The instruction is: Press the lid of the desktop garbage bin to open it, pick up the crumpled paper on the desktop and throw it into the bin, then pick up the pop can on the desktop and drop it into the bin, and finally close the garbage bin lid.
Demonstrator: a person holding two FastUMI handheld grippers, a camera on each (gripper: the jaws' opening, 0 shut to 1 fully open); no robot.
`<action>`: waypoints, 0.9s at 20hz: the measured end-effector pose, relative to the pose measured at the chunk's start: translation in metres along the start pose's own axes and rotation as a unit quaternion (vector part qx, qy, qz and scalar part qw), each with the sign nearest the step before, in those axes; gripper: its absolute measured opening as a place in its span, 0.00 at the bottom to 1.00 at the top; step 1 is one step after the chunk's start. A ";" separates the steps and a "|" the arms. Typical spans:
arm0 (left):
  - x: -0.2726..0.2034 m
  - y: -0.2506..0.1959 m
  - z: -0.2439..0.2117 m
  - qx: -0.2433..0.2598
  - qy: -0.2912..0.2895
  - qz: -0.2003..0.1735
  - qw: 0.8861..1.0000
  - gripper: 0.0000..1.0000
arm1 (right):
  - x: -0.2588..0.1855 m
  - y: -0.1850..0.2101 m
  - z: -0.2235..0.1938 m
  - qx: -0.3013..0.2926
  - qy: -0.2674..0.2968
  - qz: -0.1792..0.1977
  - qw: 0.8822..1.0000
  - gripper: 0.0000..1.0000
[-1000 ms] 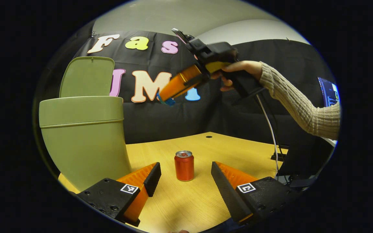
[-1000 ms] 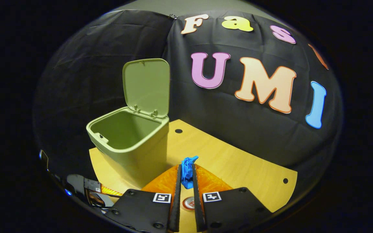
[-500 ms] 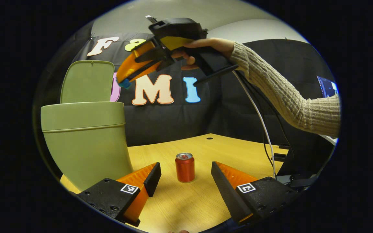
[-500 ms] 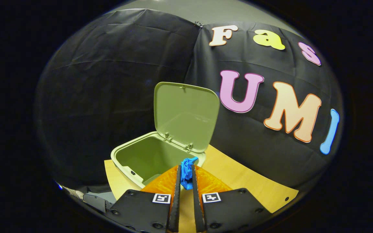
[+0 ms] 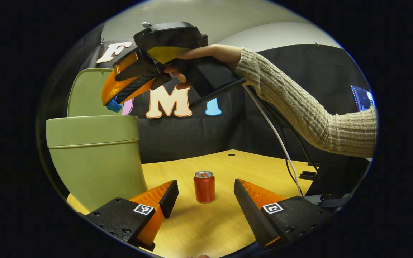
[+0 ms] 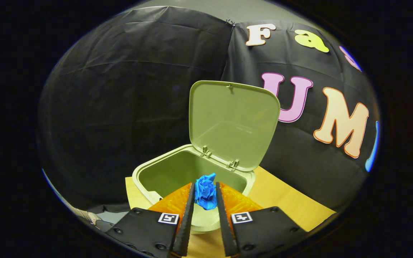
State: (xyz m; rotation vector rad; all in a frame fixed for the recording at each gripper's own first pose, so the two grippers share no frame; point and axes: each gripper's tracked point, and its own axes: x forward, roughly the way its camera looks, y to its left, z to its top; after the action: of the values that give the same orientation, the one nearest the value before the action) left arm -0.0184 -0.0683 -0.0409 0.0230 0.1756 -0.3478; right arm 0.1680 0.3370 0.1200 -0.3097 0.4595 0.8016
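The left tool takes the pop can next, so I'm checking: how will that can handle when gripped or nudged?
The pop can stands upright on the wooden desktop, tall for its base, so a sideways nudge may tip it and let it roll. Its smooth round wall could slip between the open left tool's fingers. Whether it is full cannot be told.

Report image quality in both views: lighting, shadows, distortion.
Left gripper view: fisheye bends the bin; the can is sharp with a soft shadow on the table. Right gripper view: dim backdrop, evenly lit lid, crumpled paper crisp in the right gripper.
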 end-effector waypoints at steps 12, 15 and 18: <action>0.002 0.001 -0.002 -0.003 -0.003 0.002 1.000 0.94 | -0.032 -0.027 0.012 0.022 -0.052 -0.033 0.998 0.98; 0.002 0.000 -0.003 -0.006 -0.002 0.000 1.000 0.94 | -0.059 -0.048 0.004 0.031 -0.070 -0.055 0.996 1.00; 0.003 -0.001 -0.005 -0.012 0.003 -0.003 1.000 0.94 | -0.088 -0.068 -0.015 0.038 -0.075 -0.080 0.993 0.99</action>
State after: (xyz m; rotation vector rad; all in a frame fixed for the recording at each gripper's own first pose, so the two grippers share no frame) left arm -0.0167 -0.0697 -0.0463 -0.0005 0.1854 -0.3515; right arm 0.1614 0.2319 0.1577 -0.2116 0.3191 0.6441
